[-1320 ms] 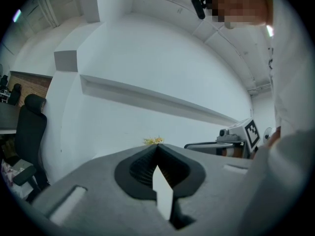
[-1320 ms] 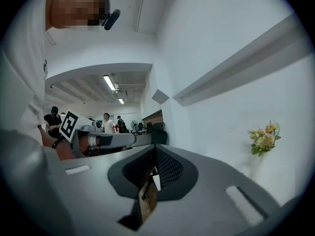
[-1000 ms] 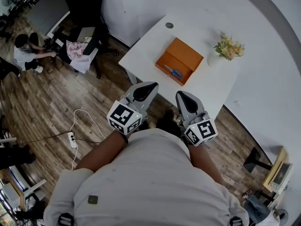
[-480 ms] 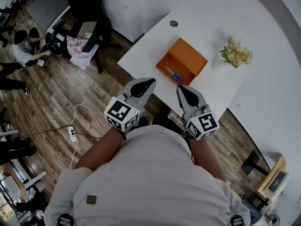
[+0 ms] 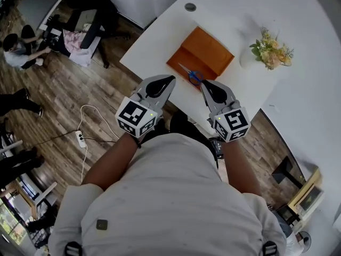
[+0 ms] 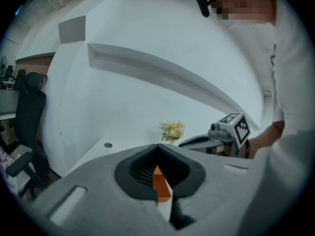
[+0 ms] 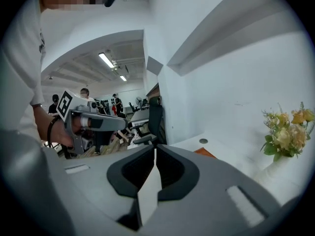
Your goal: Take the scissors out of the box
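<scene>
An open orange box lies on the white table. Blue-handled scissors rest at the box's near edge. My left gripper hovers over the table's near edge, left of the scissors, jaws shut and empty. My right gripper hangs just near-right of the scissors; its jaws are opening by a thin slit with nothing between them. In the left gripper view the box shows through the hollow behind the left gripper's tips. A corner of the box shows past the right gripper.
A vase of yellow flowers stands on the table right of the box, and a small grey disc lies at the far end. A white wall curves behind. On the wooden floor to the left are a power strip with cable, a chair and people.
Both grippers have moved forward and down toward the table, from over the floor to the table's near edge beside the box. The scissors have not moved in the box.
</scene>
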